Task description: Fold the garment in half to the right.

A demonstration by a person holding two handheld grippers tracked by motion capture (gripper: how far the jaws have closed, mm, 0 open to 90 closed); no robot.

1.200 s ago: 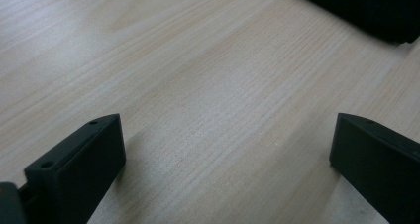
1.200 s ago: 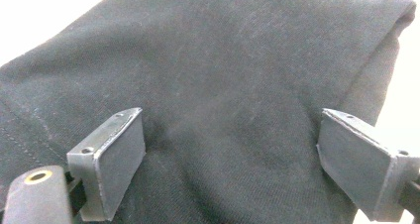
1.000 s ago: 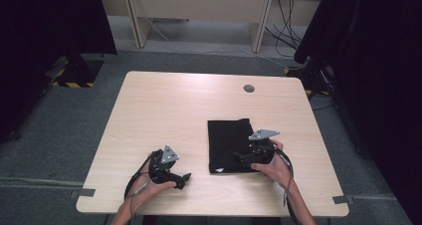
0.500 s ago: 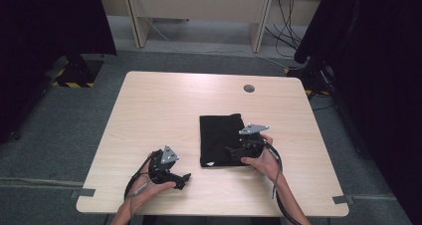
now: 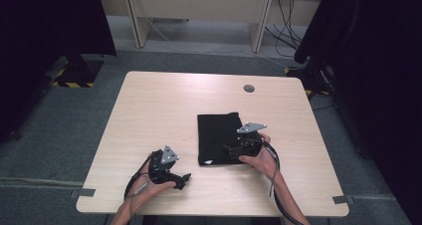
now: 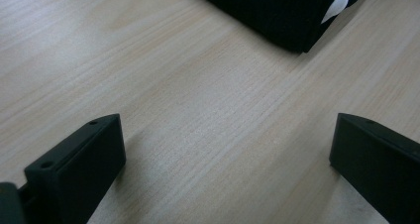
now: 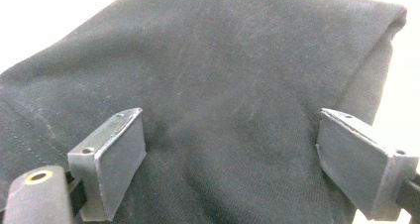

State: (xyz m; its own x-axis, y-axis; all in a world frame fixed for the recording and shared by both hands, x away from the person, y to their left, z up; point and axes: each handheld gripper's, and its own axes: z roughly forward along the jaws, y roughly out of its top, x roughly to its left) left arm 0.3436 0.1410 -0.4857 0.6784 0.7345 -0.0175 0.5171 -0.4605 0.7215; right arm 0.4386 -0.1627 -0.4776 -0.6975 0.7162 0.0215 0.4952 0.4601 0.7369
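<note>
Two hand-held grippers at a folded black cloth on a wooden table

The right gripper (image 5: 234, 148) rests on the right part of the folded black cloth (image 5: 217, 135), its jaws spread wide with nothing between them but fabric below. The left gripper (image 5: 185, 177) sits low near the table's (image 5: 164, 105) front edge, jaws also wide apart over bare wood, the cloth's near corner with a white tag (image 6: 336, 6) just ahead. The cloth lies flat, right of the table's centre.
</note>
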